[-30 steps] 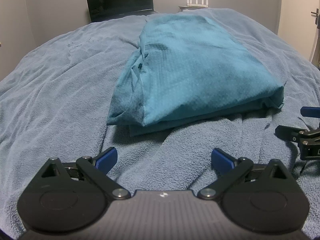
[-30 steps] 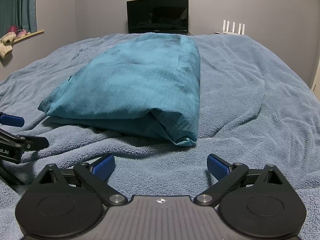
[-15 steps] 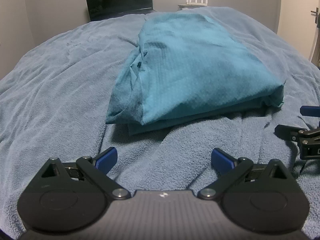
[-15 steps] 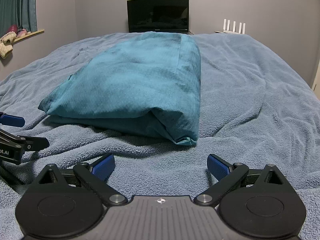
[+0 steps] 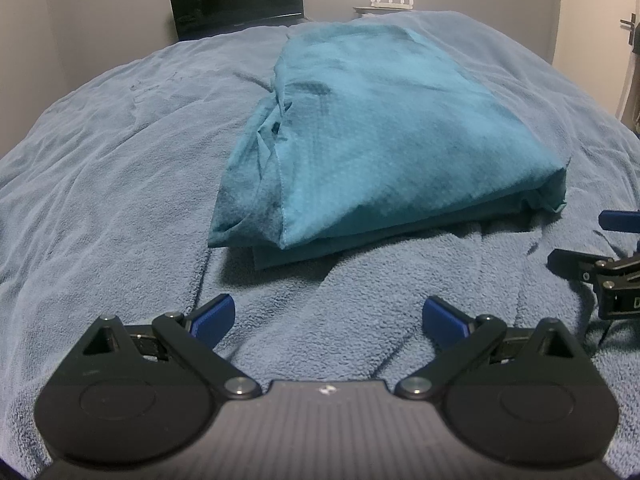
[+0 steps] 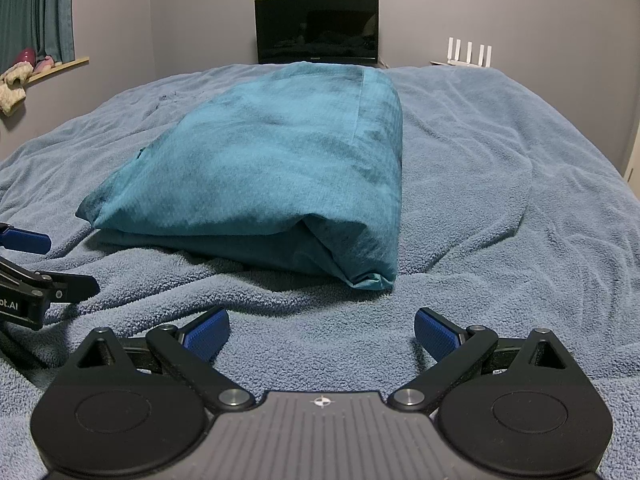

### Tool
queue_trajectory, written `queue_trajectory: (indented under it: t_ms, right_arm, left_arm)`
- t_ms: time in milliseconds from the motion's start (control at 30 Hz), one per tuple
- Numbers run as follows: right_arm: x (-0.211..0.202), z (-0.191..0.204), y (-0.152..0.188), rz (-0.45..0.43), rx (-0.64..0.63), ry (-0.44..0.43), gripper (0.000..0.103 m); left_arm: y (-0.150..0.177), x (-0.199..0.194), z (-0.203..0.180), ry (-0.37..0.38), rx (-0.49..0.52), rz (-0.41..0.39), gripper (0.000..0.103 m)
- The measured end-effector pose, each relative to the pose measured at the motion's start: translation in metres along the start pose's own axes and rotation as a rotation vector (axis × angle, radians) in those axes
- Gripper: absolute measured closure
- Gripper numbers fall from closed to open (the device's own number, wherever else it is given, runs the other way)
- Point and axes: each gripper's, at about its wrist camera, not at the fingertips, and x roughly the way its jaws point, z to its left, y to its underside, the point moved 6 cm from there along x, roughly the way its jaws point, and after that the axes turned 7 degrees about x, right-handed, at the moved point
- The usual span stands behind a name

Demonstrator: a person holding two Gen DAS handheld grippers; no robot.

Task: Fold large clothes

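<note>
A teal garment (image 5: pixel 372 136) lies folded into a thick rectangular bundle on the blue-grey blanket (image 5: pixel 112 184); the right wrist view shows it (image 6: pixel 272 168) from its other near corner. My left gripper (image 5: pixel 327 316) is open, low over the blanket just short of the bundle's near edge, with nothing between its blue pads. My right gripper (image 6: pixel 320 330) is open too, equally short of the bundle and holding nothing. Each gripper shows at the other view's edge: the right one (image 5: pixel 596 248) and the left one (image 6: pixel 38 264).
The blanket covers a wide bed and is wrinkled all round. A dark monitor (image 6: pixel 317 28) and a white router (image 6: pixel 469 53) stand by the far wall. A curtain and a shelf with soft items (image 6: pixel 24 68) are at the left. A door handle (image 5: pixel 629 26) is at the right.
Both grippers have stayed open and almost still. The views shift only slightly; the folded garment has not moved.
</note>
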Motion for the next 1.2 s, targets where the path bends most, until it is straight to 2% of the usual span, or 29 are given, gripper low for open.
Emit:
queue_trajectory:
  t_ms: [1200]
  right_arm:
    - [-0.0014,-0.0014,-0.0006,0.002,-0.002,-0.001,0.002]
  left_arm:
    - [0.0005,0.0026,0.0025,-0.002,-0.001,0.012,0.001]
